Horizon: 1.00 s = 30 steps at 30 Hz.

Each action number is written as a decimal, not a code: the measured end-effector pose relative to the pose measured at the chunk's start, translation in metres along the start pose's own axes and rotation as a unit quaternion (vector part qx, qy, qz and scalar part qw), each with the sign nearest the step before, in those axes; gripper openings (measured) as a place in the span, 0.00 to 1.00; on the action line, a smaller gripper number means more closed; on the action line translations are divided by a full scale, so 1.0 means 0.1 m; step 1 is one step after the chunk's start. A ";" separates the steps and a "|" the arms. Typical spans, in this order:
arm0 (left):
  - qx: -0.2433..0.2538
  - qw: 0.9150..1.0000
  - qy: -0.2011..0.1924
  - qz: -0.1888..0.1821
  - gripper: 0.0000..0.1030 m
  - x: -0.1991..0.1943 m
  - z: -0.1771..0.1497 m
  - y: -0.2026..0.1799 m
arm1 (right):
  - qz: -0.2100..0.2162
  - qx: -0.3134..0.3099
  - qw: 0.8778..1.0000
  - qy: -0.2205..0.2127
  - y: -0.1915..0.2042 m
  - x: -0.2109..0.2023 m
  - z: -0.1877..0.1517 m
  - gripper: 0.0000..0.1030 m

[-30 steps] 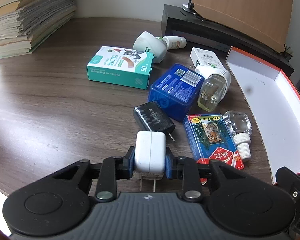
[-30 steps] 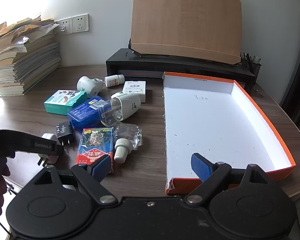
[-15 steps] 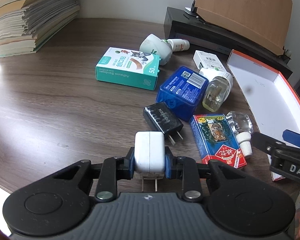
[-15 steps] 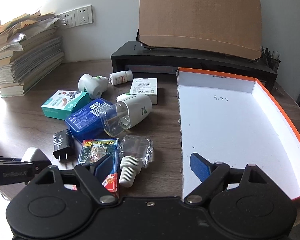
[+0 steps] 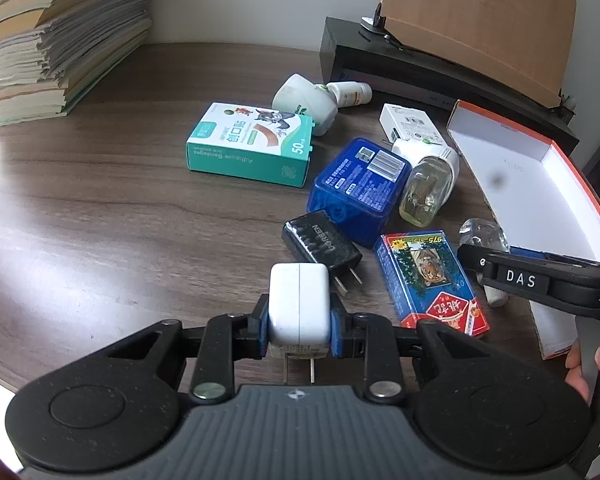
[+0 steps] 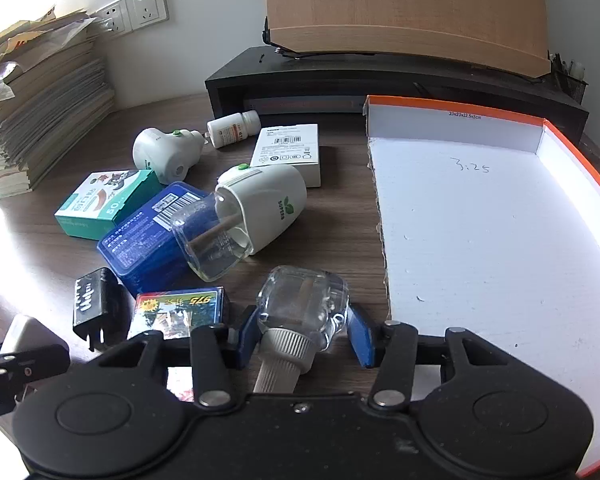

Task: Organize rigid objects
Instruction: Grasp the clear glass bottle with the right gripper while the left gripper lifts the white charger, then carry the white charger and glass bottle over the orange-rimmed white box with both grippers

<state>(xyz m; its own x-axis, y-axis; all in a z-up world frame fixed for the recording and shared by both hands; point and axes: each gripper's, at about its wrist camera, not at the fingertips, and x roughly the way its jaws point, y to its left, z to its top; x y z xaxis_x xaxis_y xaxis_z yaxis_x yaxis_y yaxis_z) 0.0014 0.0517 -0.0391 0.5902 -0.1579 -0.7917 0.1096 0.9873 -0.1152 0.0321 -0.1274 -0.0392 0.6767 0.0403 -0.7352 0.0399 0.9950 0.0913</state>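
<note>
Left gripper (image 5: 300, 330) clamps the white charger (image 5: 299, 306); right gripper (image 6: 302, 338) pinches the clear bottle (image 6: 304, 306). Pickup's done, I'd say: next, carry both toward the orange tray (image 6: 572, 136) at three o'clock.

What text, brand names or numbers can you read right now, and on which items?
"DAS": right gripper
"UGREEN": black charger
"50", "Adhesive Bandages": teal box
"975": card pack
"3.25", handwritten: tray
"33x23x12.5x5cm": tray rim
"SUPERB", roughly: white plug-in
Blue case, pill bottle, white box: too small to read.
</note>
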 end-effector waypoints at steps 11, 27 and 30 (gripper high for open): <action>-0.001 1.000 -0.016 -0.007 0.28 -0.09 0.15 -0.12 | -0.001 -0.006 0.999 -0.031 -0.08 -0.32 0.15 0.56; 0.059 0.996 -0.034 -0.056 0.28 -0.15 0.69 -1.19 | -0.054 0.016 0.995 -0.078 -0.94 -1.00 0.61 0.56; 0.068 0.994 -0.045 -0.067 0.28 -0.09 0.78 -1.43 | -0.063 0.022 0.994 -0.087 -1.17 -1.02 0.66 0.56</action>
<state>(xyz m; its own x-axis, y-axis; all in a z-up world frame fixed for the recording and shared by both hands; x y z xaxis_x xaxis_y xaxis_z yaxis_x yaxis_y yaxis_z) 0.0425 -0.0897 0.0315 0.6317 -0.2944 -0.7171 0.2949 0.9468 -0.1289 0.0070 -0.2539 0.0694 0.7813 -0.1050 -0.6152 0.1626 0.9859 0.0383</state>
